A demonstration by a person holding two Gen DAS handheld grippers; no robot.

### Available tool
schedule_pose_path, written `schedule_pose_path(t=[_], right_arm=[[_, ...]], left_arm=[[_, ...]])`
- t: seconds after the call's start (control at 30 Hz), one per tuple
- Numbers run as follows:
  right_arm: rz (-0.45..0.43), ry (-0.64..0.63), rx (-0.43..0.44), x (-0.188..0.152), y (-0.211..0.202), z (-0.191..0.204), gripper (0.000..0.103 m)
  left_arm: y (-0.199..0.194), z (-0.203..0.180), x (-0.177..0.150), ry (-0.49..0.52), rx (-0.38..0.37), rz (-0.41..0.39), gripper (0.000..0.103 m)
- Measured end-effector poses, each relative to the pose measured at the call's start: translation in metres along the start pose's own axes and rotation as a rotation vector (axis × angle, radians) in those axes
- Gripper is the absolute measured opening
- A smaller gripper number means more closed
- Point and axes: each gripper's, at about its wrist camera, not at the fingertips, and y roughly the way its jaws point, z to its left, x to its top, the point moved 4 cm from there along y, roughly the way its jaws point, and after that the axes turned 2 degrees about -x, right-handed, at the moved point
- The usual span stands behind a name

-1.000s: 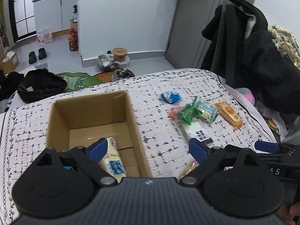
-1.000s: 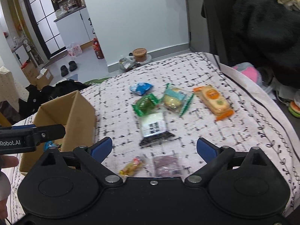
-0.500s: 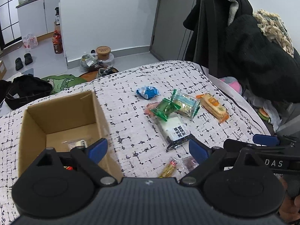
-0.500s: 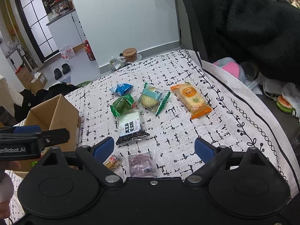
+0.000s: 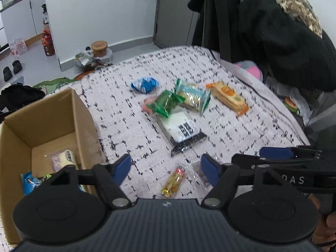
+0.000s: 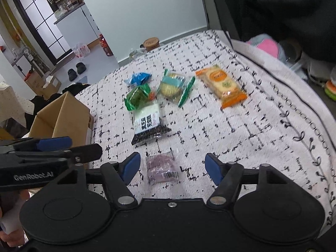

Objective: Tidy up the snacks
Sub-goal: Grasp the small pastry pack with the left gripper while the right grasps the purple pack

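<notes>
Both our grippers have dropped nearer: left gripper [image 5: 166, 168] closing around the yellow stick snack [image 5: 172, 181], lying lengthwise, right gripper [image 6: 170, 167] around the purple packet [image 6: 161, 169], neither pinched yet.

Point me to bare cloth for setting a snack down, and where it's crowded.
Free: the strip between the cardboard box and the white packet, and the wide patch right of the orange packet toward the cloth's black border. Crowded: the cluster around the green packet, and the near edge by both grippers.
</notes>
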Motion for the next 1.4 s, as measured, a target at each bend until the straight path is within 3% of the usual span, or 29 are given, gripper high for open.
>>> schedule_pose_path(t=[0.37,0.63,0.77,0.87,1.4], right_arm=[[0.049,0.017,0.056,-0.003,0.027,-0.004,0.057],[0.059,0.044,0.074,-0.006,0.039,-0.017,0.057],[0.067,0.054,0.082,-0.007,0.043,-0.02,0.057],[0.074,0.049,0.087,-0.008,0.046,-0.019,0.057],[0.07,0.006,0.112,-0.012,0.058,0.004,0.057]], left_arm=[[0.032,-0.004,-0.013,0.02,-0.003,0.083,0.047],[0.058,-0.007,-0.022,0.017,-0.005,0.148,0.045],[0.072,-0.006,-0.031,0.015,0.01,0.194,0.034],[0.071,-0.006,-0.03,0.02,0.008,0.184,0.018],[0.052,0.008,-0.027,-0.039,0.004,0.134,0.017]])
